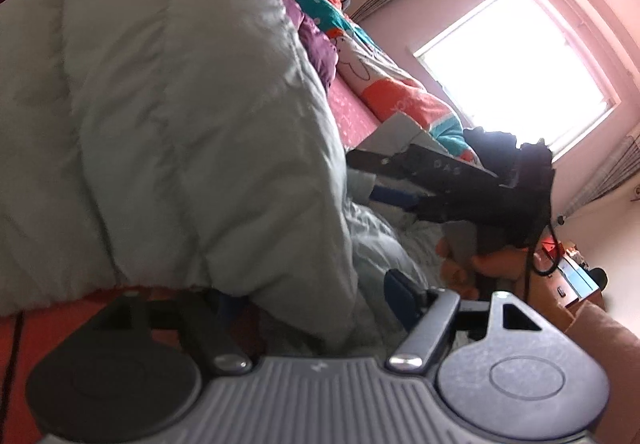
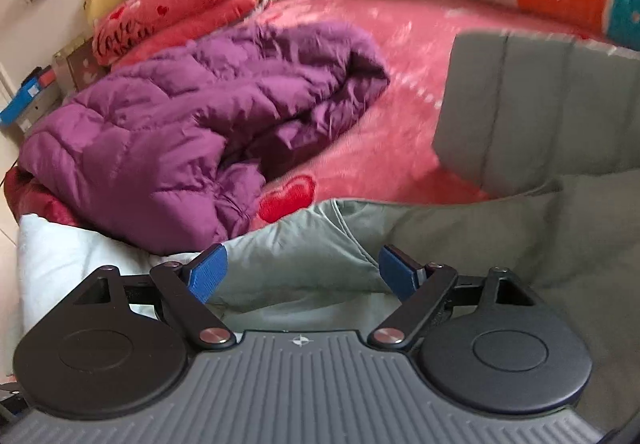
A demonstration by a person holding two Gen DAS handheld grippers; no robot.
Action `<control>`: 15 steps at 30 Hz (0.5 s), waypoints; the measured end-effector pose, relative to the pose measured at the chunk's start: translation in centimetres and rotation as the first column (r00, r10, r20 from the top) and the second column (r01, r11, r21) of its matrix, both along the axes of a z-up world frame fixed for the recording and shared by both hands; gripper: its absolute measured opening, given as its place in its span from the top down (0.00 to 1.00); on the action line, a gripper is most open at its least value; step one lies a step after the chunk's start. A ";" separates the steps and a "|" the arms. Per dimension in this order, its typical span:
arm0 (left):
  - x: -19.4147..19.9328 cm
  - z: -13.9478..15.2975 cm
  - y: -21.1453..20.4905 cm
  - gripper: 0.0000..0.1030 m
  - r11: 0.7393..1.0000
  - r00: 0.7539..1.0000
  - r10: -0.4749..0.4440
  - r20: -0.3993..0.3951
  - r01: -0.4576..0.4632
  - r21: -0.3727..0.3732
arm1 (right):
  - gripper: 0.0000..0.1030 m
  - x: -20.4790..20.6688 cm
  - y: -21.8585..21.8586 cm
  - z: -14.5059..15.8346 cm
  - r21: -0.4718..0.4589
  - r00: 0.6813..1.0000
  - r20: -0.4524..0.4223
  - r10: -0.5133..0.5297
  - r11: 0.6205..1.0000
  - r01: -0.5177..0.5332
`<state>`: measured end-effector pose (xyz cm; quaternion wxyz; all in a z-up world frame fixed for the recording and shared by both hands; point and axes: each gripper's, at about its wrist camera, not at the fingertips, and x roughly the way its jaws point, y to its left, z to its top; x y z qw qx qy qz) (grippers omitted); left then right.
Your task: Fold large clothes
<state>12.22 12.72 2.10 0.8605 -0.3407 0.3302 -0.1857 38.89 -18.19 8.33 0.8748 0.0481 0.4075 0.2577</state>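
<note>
Right wrist: grey puffer coat (image 2: 500, 228) beneath wide-open empty jaws; left jaws open, coat bulging between.

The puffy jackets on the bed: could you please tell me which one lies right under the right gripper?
The grey jacket: its fabric spreads directly below the open right gripper. The purple jacket lies crumpled farther back on the pink bedspread.

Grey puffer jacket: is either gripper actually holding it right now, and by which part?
Right gripper holds nothing; its jaws stand open over the grey puffer jacket. Left gripper has jacket fabric between its fingers, but whether they pinch it cannot be told.
</note>
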 end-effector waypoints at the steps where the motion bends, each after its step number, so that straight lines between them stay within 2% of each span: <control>1: 0.0 0.1 0.0 0.28 1.000 1.000 0.006 0.004 -0.006 0.000 | 0.00 0.1 0.2 -0.2 0.011 1.000 -0.010 0.012 1.000 -0.011; 3: 0.3 0.3 -0.2 0.29 1.000 1.000 0.019 0.024 -0.020 0.007 | 0.00 0.1 0.6 -0.7 0.063 0.999 -0.033 0.034 0.997 -0.032; 5: 0.1 0.2 -0.1 0.30 0.999 0.999 0.037 0.037 -0.038 0.014 | 0.02 -0.3 1.1 -0.8 0.097 0.999 -0.020 0.046 0.994 -0.044; 7: -0.2 0.4 0.1 0.32 0.999 0.998 0.052 0.046 -0.052 0.008 | 0.20 -0.4 1.5 -1.1 0.128 0.999 -0.005 0.042 0.991 -0.041; 9: -0.3 0.6 0.0 0.46 0.998 0.996 0.066 0.063 -0.067 0.011 | 0.65 -0.8 2.0 -1.1 0.131 1.000 0.001 0.019 0.991 -0.019; 12: -1.2 1.1 0.4 0.61 0.996 0.991 0.086 0.099 -0.088 0.024 | 0.75 -2.3 1.8 -0.5 0.143 0.999 0.028 -0.027 0.989 0.023; 13: -1.4 1.4 0.4 0.64 0.995 0.989 0.089 0.114 -0.092 0.023 | 0.78 -2.4 1.9 -0.4 0.153 0.998 0.039 -0.046 0.987 0.040; 15: -2.1 2.3 0.4 0.73 0.995 0.981 0.097 0.168 -0.102 0.018 | 0.87 -3.4 1.5 0.8 0.177 0.993 0.074 -0.089 0.981 0.074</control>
